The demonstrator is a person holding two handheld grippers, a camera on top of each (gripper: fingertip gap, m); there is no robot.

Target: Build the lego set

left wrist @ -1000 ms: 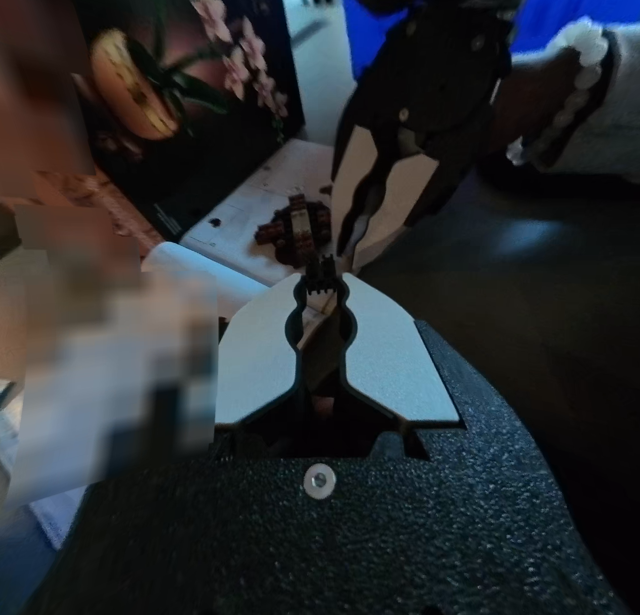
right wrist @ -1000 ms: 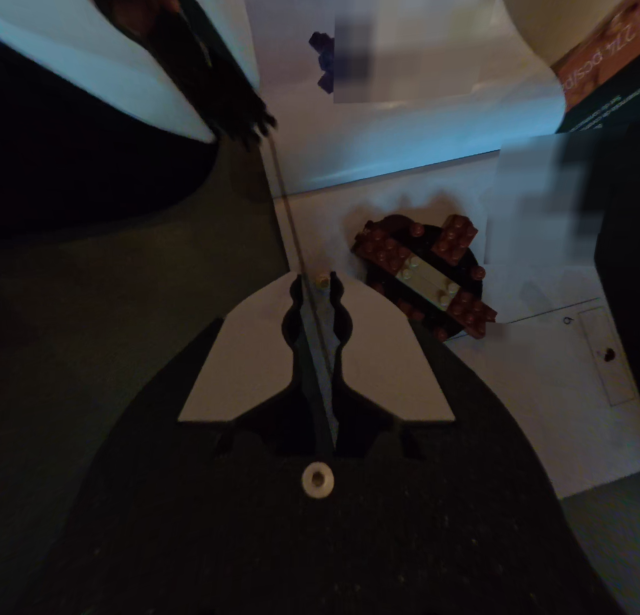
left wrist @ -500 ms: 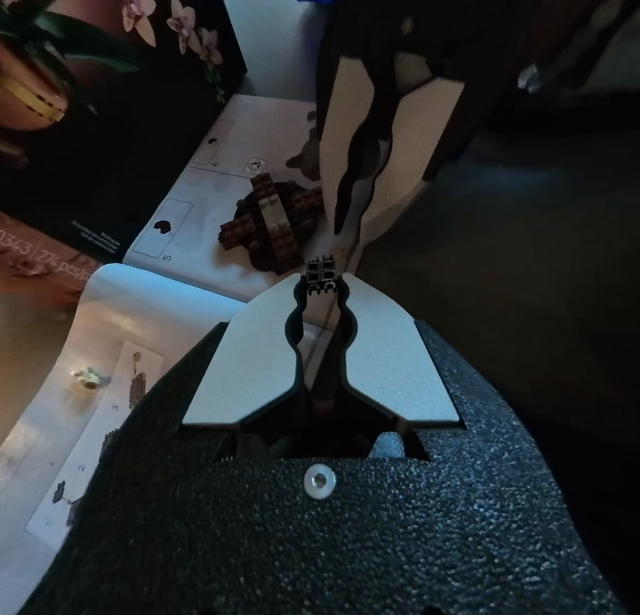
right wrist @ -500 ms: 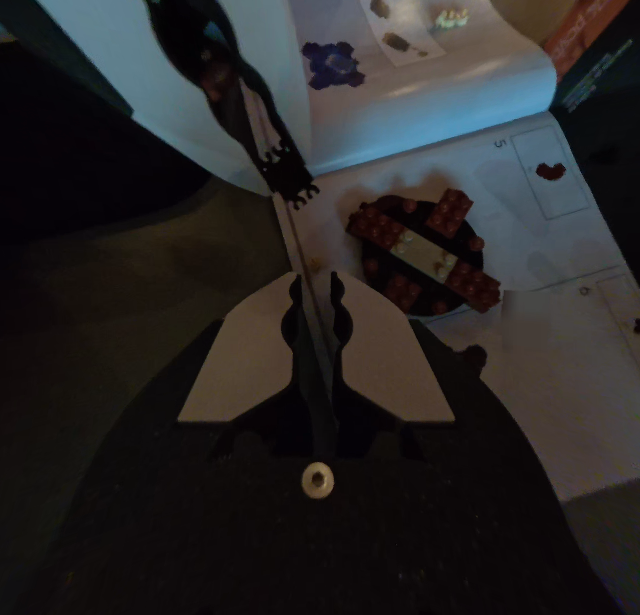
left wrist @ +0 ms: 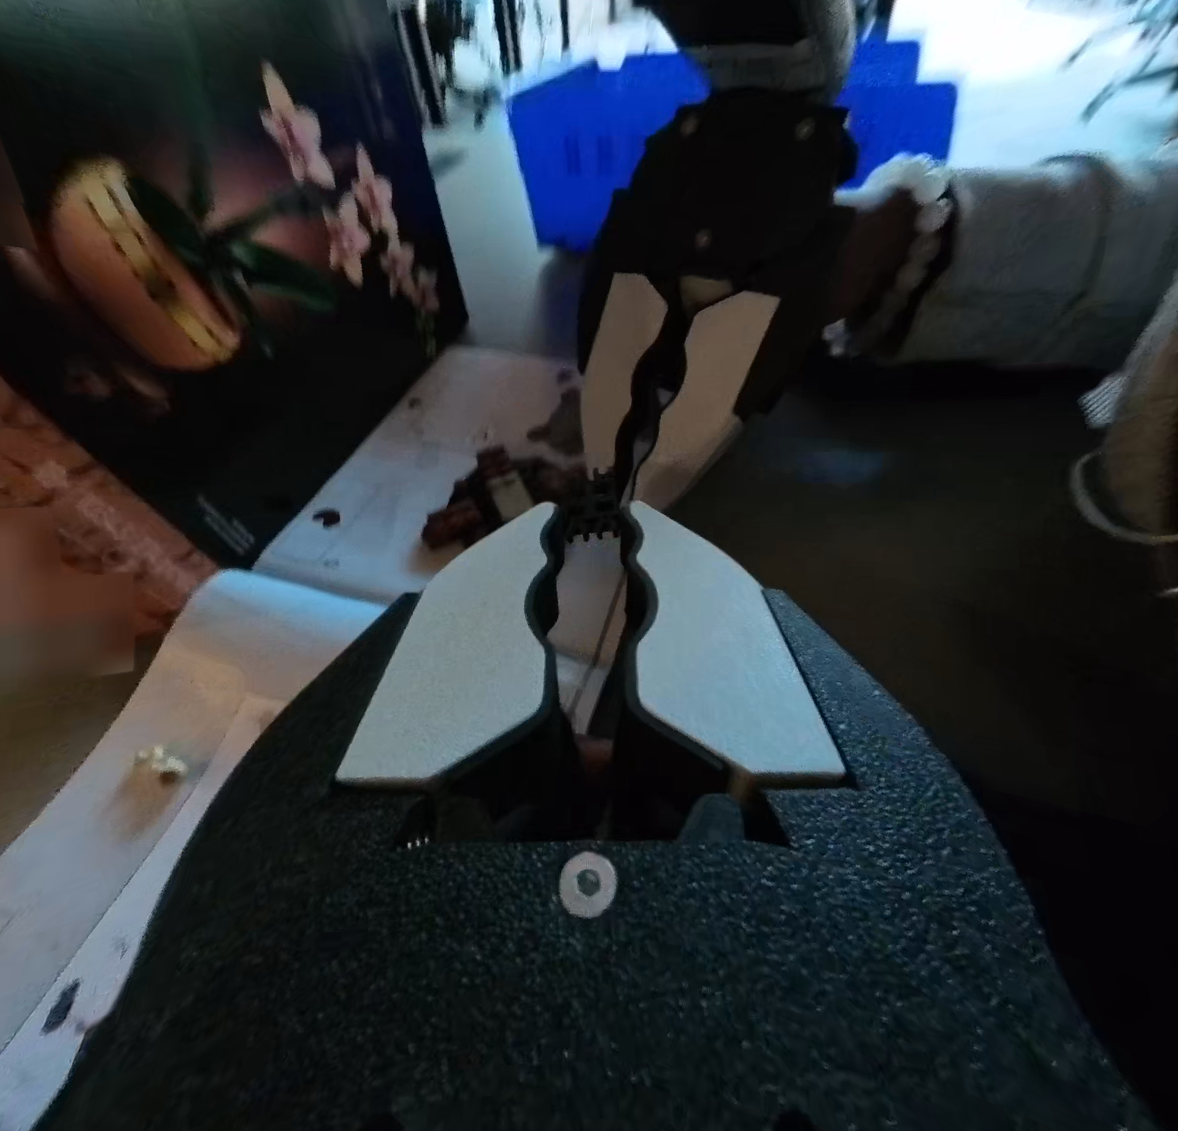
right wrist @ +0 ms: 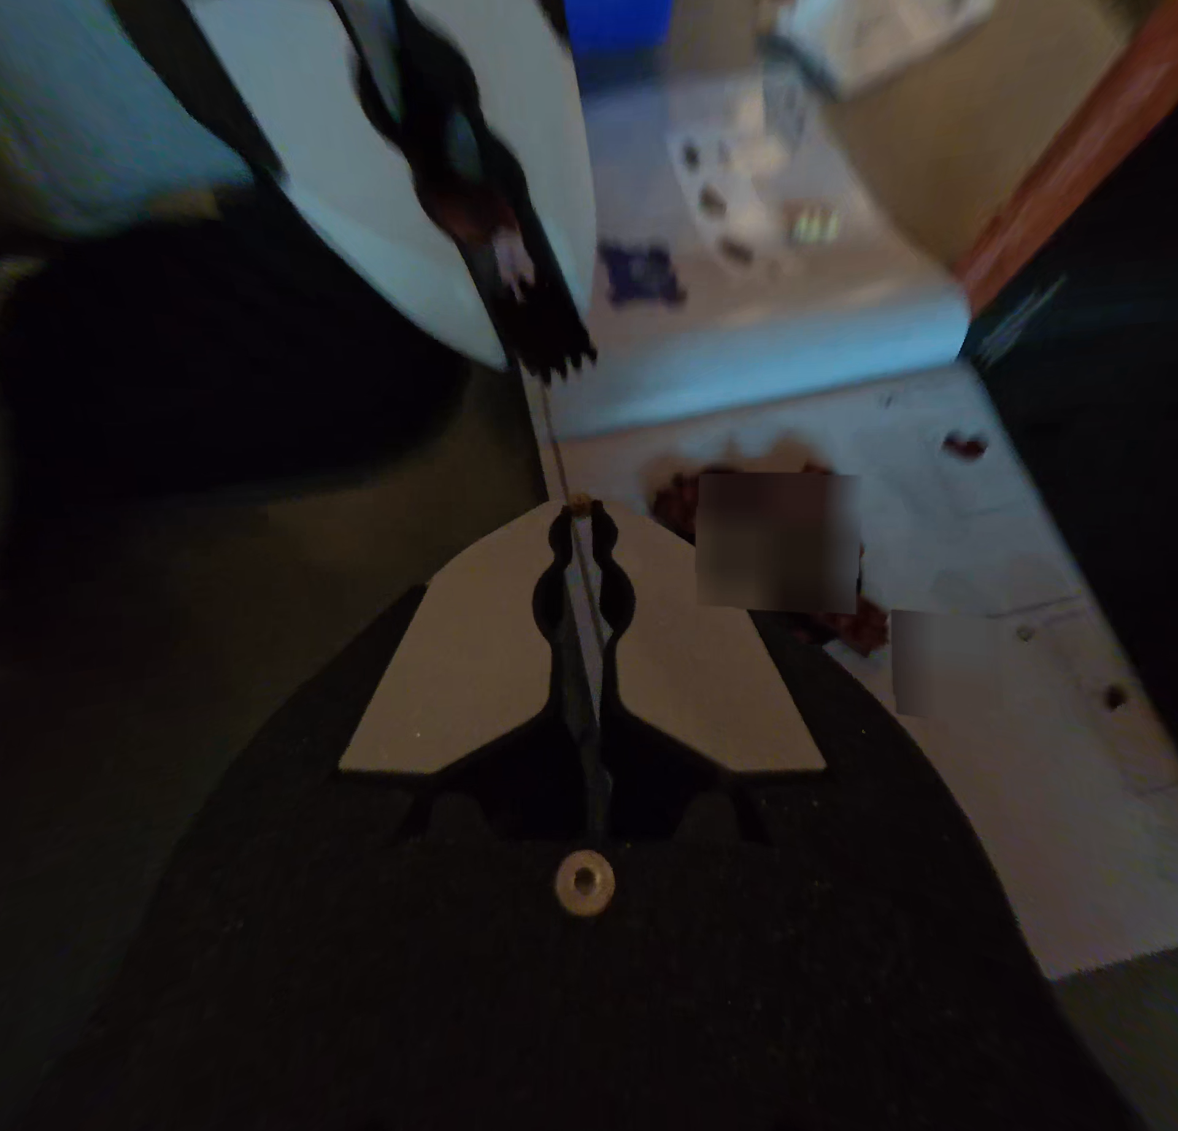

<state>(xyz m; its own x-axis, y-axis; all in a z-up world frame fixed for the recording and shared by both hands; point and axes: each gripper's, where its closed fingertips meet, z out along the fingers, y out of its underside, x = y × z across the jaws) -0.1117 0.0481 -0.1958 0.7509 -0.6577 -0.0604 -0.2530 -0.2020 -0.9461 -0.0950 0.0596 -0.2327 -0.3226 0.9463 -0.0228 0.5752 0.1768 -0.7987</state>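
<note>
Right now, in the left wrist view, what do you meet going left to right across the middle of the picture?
Flower-picture box → open instruction booklet → brown brick assembly → black toothed piece in the left gripper → right gripper → dark tabletop.

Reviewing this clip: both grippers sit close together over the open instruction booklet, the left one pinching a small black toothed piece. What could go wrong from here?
1. The left gripper holds the small black piece only at its fingertips; a nudge could tip it out.
2. The right gripper is almost against that piece, so the two could collide.
3. The right gripper seems to pinch a tiny tan piece; if dropped, it may be hard to spot on the cluttered booklet beside the brown brick assembly.
</note>
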